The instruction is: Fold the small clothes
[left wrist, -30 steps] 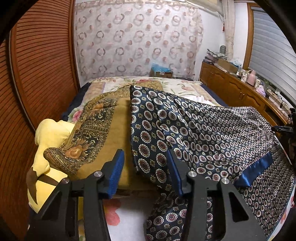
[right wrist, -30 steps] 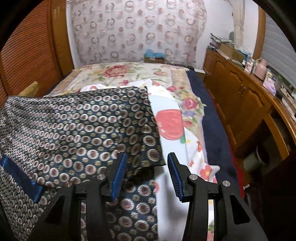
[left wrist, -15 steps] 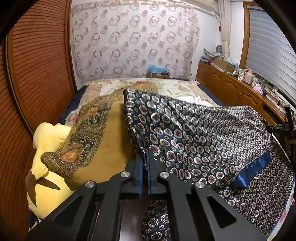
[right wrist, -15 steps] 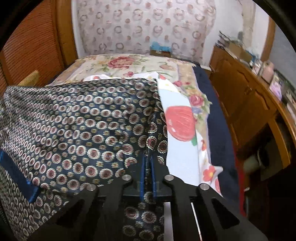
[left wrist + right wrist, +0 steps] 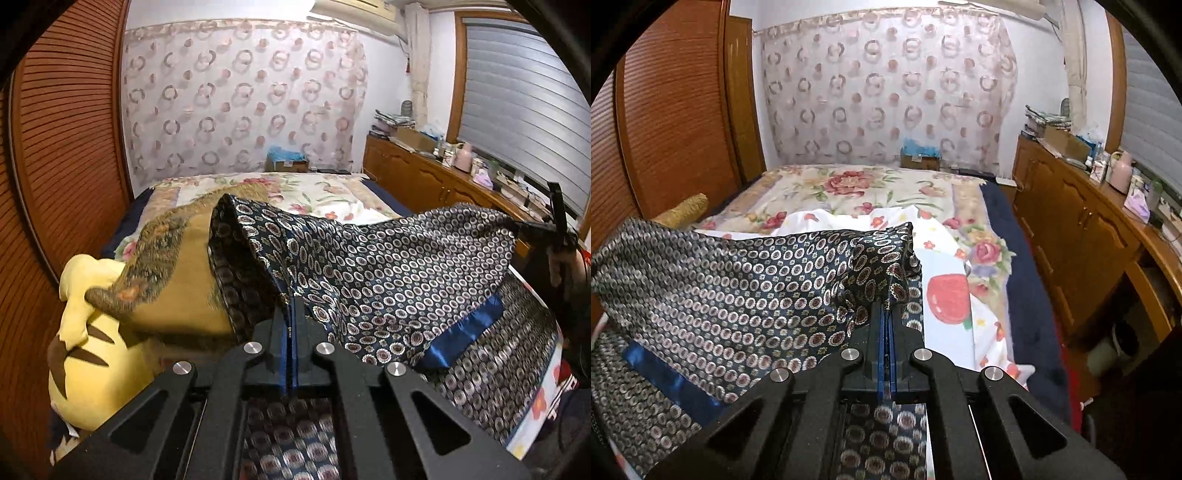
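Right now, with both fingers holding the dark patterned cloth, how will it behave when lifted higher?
Probably floppy: the dark patterned cloth sags between the left gripper and the right gripper. Its sheen suggests slippery satin, so it may slide from the grip. It looks light, since it drapes in thin folds.

Bedroom, bed [image 5: 1015,280] with floral cover, ring-patterned curtain [image 5: 886,85] on the back wall, slatted wooden doors [image 5: 74,147] at left, wooden cabinets [image 5: 1071,236] under a shuttered window [image 5: 517,110] at right
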The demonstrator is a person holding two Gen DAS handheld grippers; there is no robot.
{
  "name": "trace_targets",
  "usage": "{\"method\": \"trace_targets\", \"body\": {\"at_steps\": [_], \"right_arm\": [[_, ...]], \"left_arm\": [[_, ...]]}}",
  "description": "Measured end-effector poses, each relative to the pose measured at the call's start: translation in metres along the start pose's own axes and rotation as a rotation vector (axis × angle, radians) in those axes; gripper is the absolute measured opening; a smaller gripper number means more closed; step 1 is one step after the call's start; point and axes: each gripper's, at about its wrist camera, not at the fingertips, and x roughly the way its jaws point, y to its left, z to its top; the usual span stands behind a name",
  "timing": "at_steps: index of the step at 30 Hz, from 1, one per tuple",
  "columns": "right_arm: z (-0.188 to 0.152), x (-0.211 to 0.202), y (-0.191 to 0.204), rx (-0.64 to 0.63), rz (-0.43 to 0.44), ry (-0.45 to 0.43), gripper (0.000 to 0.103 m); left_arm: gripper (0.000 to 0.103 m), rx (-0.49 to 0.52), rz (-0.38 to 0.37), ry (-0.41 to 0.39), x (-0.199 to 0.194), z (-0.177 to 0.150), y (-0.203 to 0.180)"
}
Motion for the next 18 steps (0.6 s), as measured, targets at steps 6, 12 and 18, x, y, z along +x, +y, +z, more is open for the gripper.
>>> {"method": "trace_targets", "body": {"at_steps": [6,12,18], "right_arm": [[-0.047,-0.020,-0.008,0.035,0.042,0.028,0.001],[-0.079,-0.054,-0.026,0.074,0.057,0.055,0.001],[-0.077,-0.086,-0.034,0.083,0.073,0.024,0.001]], "left_arm": [[0.002,-0.045,-0.016,0.022,-0.012,-0.026,0.007],[0.002,-0.084,-0.014,0.032,-0.019,-0.043,0.015],[0.002,-0.110,-0.026,0.009,-0.033,-0.043,0.019]]}}
